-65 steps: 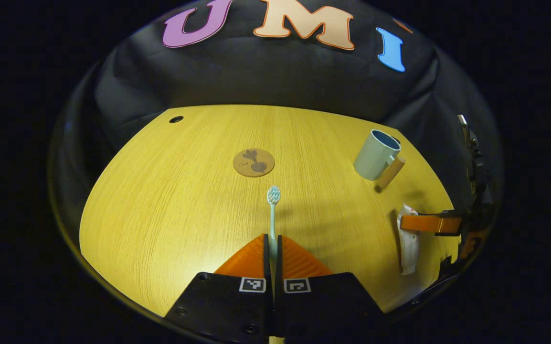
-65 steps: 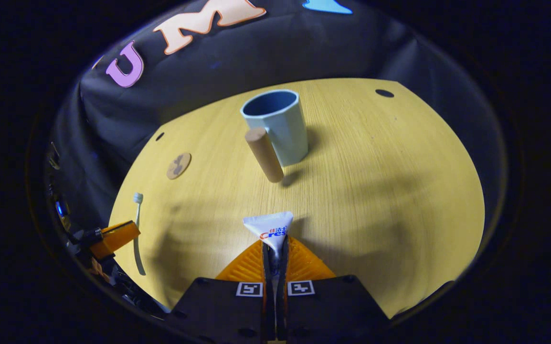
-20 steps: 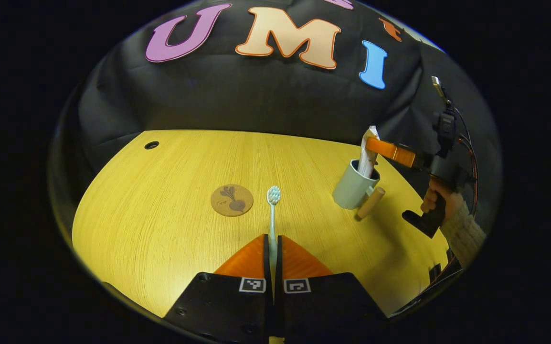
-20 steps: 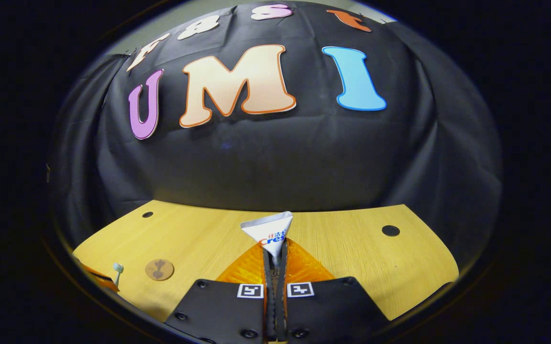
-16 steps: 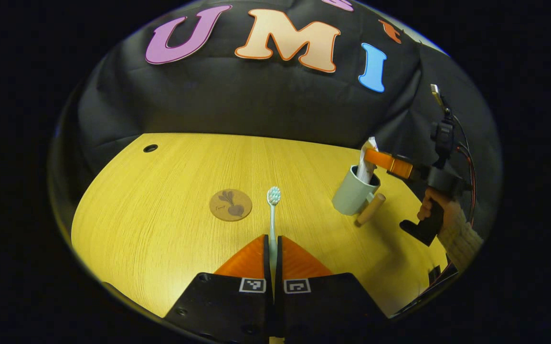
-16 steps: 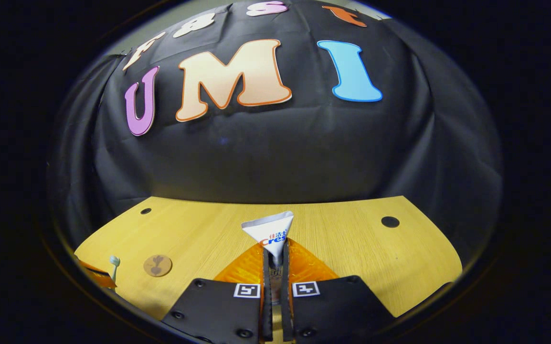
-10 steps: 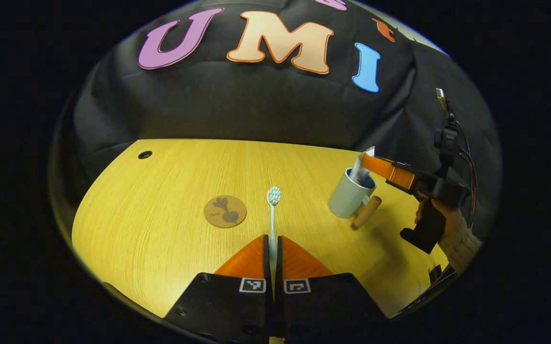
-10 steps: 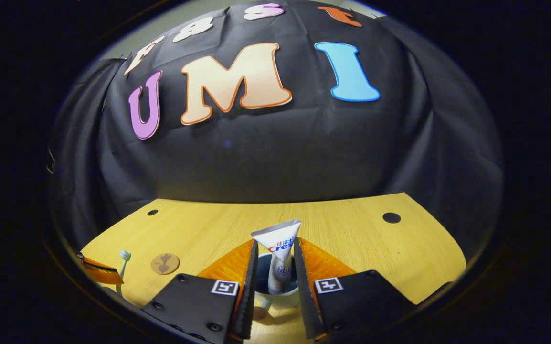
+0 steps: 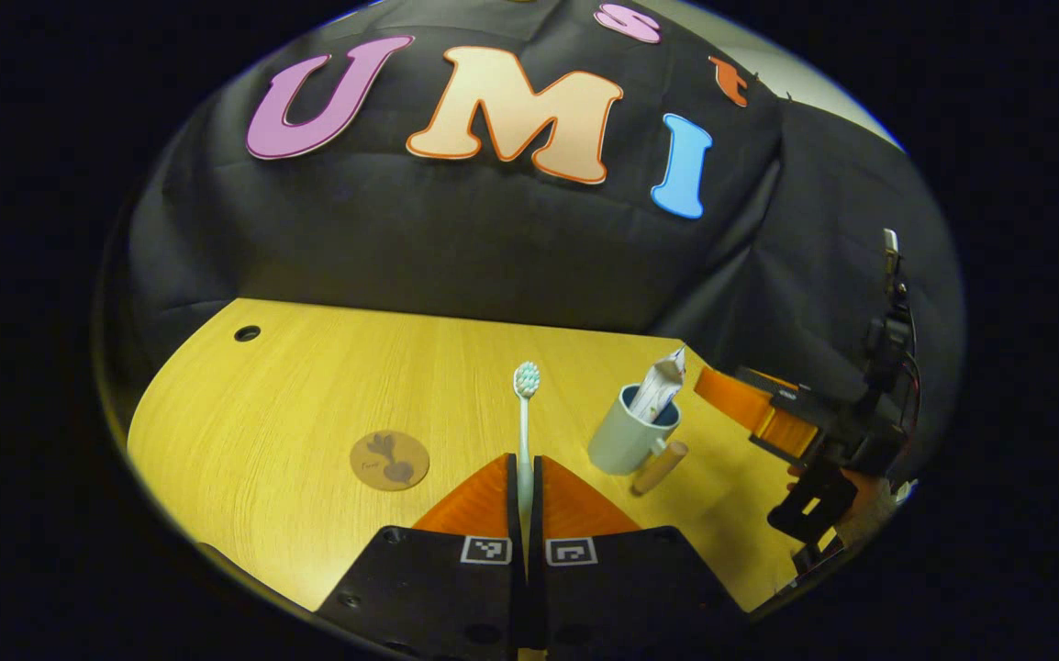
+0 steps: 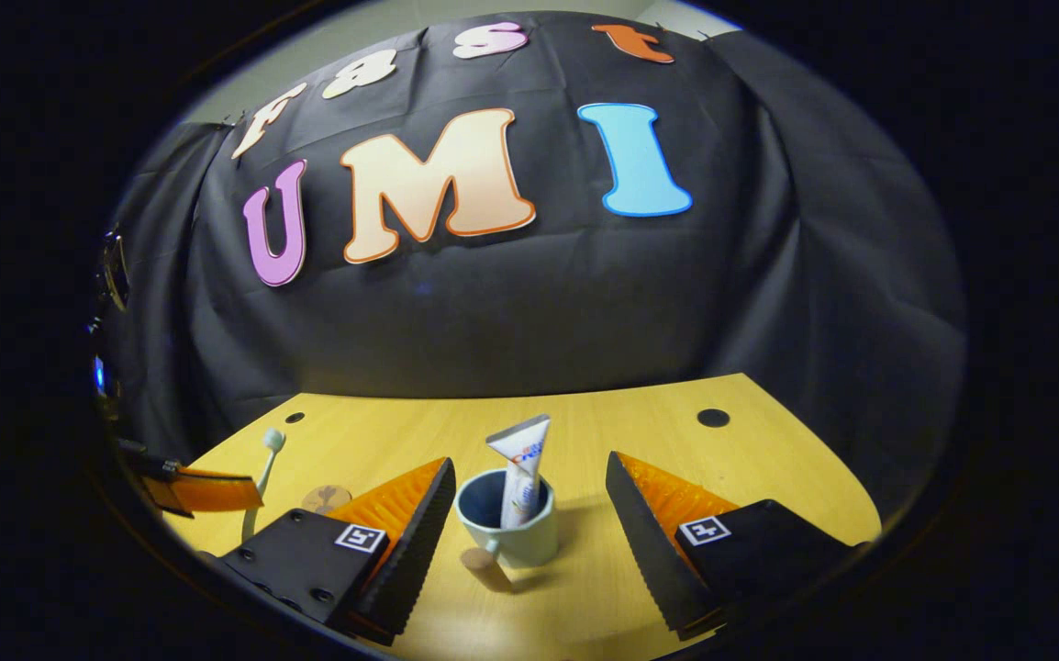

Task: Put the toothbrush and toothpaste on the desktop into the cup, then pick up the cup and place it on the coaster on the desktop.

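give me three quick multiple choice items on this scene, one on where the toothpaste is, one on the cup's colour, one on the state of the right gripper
1. Where is the toothpaste?
A. Flat on the desktop
B. Standing in the cup
C. On the coaster

2. What colour is the outside of the cup?
A. Pale grey-green
B. Red
C. Black

3. How does the right gripper stand?
A. Shut on the toothpaste
B. Shut on the cup's handle
C. Open, with the cup between its fingers

Answers:
1. B, the tube sticks up out of the cup's mouth.
2. A, its wall is pale grey-green in both views, with a blue inside.
3. C, its two orange fingers stand wide apart on either side of the cup and touch nothing.
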A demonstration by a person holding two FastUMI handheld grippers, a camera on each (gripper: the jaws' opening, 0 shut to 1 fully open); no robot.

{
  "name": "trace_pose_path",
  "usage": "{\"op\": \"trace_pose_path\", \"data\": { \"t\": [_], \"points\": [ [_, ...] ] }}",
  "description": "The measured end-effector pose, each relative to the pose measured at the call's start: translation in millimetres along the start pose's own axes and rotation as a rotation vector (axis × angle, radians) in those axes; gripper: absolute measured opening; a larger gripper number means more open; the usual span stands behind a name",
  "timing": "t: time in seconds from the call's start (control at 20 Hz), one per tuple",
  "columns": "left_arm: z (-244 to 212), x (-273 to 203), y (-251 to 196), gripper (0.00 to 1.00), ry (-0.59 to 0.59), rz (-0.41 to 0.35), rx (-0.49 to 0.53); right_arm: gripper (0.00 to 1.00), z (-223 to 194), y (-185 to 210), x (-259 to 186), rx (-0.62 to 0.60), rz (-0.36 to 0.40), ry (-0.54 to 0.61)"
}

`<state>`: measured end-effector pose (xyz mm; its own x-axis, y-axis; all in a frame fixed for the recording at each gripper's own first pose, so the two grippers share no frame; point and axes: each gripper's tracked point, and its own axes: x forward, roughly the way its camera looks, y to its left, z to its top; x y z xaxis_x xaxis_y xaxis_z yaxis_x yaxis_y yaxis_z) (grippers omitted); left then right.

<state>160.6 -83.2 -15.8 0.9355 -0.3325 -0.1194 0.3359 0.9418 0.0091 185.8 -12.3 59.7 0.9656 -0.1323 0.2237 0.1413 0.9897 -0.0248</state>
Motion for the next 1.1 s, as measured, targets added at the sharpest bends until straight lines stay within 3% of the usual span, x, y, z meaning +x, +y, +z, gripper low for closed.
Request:
{"op": "trace_pose_path", "data": {
  "t": [0.5,0.8,0.9,1.1],
  "points": [
    [66.3,64.7,-67.4,0.00,-0.180,-0.126,0.010,0.99,9.0,-81.9,-70.7,0.066,-0.165,-0.027],
    [98.1,103.3,-90.6,0.00,-0.316,-0.182,-0.046,0.99,4.0,-96.0,-87.5,0.095,-0.178,-0.049],
    [103.3,116.0,-91.8,0.00,-0.351,-0.179,-0.077,0.96,-1.3,-97.3,-86.9,0.093,-0.179,-0.047],
    [98.0,143.7,-92.7,0.00,-0.368,-0.169,-0.120,1.00,-7.5,-94.3,-87.0,0.096,-0.165,-0.033]
  ]
}}
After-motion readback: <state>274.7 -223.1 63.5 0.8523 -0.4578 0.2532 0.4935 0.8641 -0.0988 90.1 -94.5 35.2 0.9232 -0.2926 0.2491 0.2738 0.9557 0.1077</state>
